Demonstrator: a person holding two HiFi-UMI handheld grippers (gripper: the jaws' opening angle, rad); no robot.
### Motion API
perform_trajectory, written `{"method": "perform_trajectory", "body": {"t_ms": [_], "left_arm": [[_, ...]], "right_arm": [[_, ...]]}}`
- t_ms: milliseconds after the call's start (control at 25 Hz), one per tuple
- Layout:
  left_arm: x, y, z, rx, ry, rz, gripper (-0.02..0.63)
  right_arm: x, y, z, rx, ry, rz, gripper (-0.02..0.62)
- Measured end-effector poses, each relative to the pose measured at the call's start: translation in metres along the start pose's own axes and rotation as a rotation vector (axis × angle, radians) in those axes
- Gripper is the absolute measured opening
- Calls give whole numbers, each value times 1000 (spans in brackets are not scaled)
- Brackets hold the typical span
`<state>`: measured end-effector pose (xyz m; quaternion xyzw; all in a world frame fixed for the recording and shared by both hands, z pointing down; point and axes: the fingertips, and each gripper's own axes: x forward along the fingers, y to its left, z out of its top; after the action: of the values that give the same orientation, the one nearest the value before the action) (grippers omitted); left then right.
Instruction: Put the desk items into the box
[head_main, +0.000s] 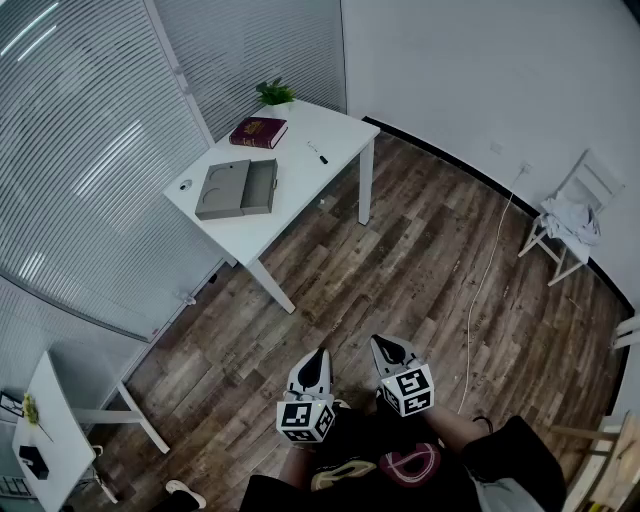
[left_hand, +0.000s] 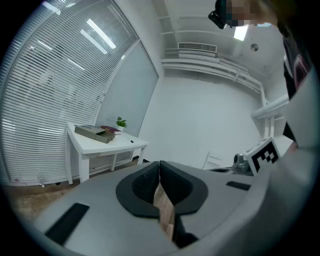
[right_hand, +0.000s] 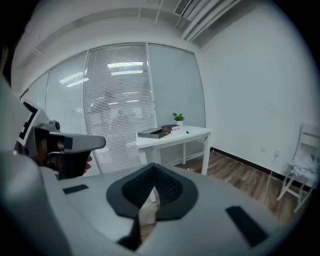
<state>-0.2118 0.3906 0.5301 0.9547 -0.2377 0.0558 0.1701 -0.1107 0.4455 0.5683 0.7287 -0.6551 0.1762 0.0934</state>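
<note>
Left gripper (head_main: 320, 356) and right gripper (head_main: 384, 346) jaws are closed, empty, well apart from white worktop (head_main: 300, 175). Open grey box (head_main: 238, 189) mid-worktop, maroon book (head_main: 259, 132) at far corner, maybe a black pen (head_main: 322, 157).

Room as I see it from the head view: dark wood-plank floor (head_main: 400, 260). Glazed walls with closed slatted blinds (head_main: 80, 150) meet a plain white wall (head_main: 480, 60) in the corner behind the white tabletop (head_main: 340, 128). A white folding chair (head_main: 575, 215) stands against that wall, and a second white table (head_main: 50, 440) sits at lower left. Strip lights (left_hand: 97, 31) reflect in the glazing.
</note>
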Motion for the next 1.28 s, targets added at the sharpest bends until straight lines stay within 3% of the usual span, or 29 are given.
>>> {"method": "perform_trajectory", "body": {"t_ms": [160, 320, 640, 1000, 1280], "left_arm": [[-6, -7, -5, 8, 9, -33, 18], [-13, 0, -6, 16, 7, -60, 18], [-18, 18, -3, -1, 1, -56, 18], [2, 38, -7, -16, 8, 1, 18], [46, 57, 3, -59, 1, 48, 18]], "right_arm": [[-3, 8, 4, 23, -35, 0, 8], [-4, 10, 8, 52, -83, -53, 9], [-1, 11, 9, 106, -100, -91, 9], [33, -6, 6, 120, -61, -61, 9], [80, -27, 25, 63, -30, 19, 11]]}}
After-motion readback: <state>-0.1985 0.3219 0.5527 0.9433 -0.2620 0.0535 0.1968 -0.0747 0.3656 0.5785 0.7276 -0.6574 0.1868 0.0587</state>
